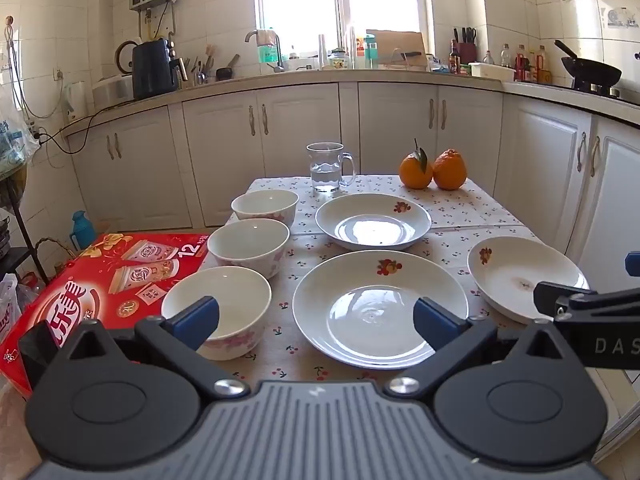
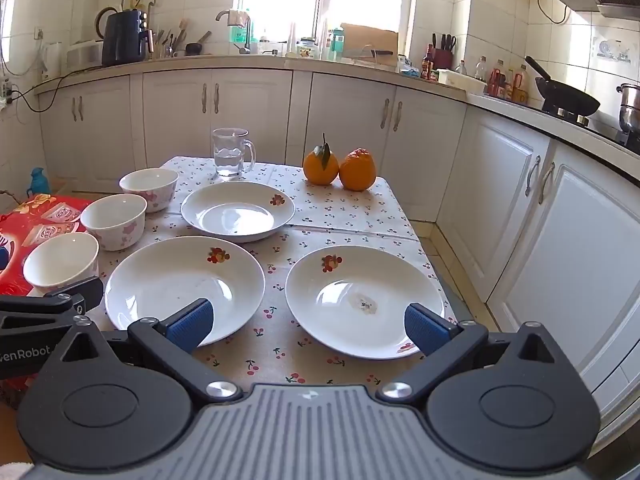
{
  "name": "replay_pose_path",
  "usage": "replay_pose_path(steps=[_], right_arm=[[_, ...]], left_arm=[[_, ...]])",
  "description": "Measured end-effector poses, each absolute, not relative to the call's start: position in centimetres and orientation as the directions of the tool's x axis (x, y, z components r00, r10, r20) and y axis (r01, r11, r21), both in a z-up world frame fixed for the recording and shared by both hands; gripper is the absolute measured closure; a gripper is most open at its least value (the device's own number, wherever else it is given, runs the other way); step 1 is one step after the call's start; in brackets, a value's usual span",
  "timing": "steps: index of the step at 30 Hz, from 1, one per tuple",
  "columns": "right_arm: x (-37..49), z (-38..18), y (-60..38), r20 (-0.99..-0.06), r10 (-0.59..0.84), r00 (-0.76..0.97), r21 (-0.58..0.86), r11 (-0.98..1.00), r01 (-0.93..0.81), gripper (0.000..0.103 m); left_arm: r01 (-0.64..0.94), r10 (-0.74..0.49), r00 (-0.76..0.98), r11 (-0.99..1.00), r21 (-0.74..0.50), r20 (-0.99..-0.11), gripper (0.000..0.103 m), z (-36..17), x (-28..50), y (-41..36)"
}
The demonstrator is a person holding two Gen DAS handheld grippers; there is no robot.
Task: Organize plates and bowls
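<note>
Three white bowls with pink flowers stand in a row on the table's left side: near [image 1: 218, 312] [image 2: 60, 262], middle [image 1: 248, 246] [image 2: 114, 220], far [image 1: 265, 206] [image 2: 149, 188]. Three white plates with a fruit print lie flat: far [image 1: 373, 221] [image 2: 238, 210], near left [image 1: 380, 308] [image 2: 184, 286], near right [image 1: 526, 278] [image 2: 364, 300]. My left gripper [image 1: 316, 320] is open and empty, above the table's near edge between the near bowl and near left plate. My right gripper [image 2: 306, 326] is open and empty, between the two near plates.
A glass mug of water [image 1: 328, 168] [image 2: 231, 158] and two oranges [image 1: 432, 170] [image 2: 339, 168] stand at the table's far edge. A red carton [image 1: 100, 280] sits left of the table. White cabinets [image 2: 560, 240] run close along the right and back.
</note>
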State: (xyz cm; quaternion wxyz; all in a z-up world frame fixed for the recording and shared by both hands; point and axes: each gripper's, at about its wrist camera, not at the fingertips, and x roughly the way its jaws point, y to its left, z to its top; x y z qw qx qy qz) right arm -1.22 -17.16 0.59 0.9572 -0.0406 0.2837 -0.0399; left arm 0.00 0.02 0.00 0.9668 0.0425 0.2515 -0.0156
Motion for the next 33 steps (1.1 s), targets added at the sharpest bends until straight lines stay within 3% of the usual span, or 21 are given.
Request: replay_pose_path(steps=[33], right_arm=[[-1.7,1.0,-17.1,-0.527,-0.100,0.844,-0.098,0.994,0.056,0.000]], left_arm=[[0.051,-0.007,0.878,0.996,0.079,-0.479,0.001,0.2,-0.4,0.1]])
